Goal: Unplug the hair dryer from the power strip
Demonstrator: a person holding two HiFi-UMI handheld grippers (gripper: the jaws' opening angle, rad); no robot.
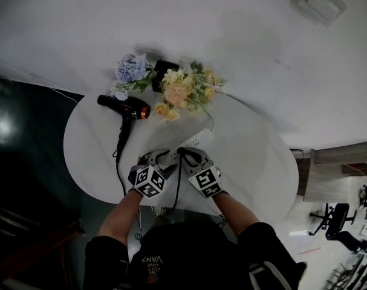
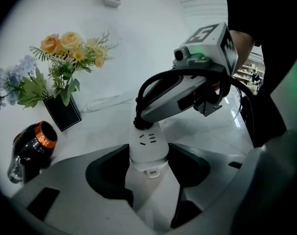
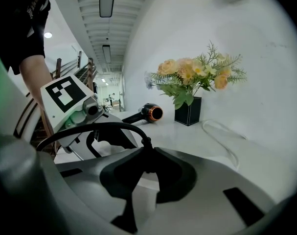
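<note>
Two grippers work at the near edge of the white table (image 1: 250, 156). The left gripper (image 1: 159, 159) clamps the end of the one power strip (image 2: 148, 143), and the right gripper (image 1: 187, 154) pinches narrow on the black plug (image 3: 146, 146) seated in it. Bare tabletop lies open to the right. Farther left lies one hair dryer (image 1: 127, 107), with its cord (image 1: 118, 162) running to the near rim. Beyond, two flower bunches (image 1: 183, 92) and a black vase (image 1: 165, 68) stand by a white wall (image 3: 265, 58).

Flowers (image 1: 183, 92) in black vase (image 1: 164, 67) on white table (image 1: 250, 159)

Forearms reach forward together. Left hand-held gripper (image 1: 162, 157) clamps the power strip (image 2: 148, 146); right hand-held gripper (image 1: 185, 153) pinches the plug (image 2: 141, 122).
</note>
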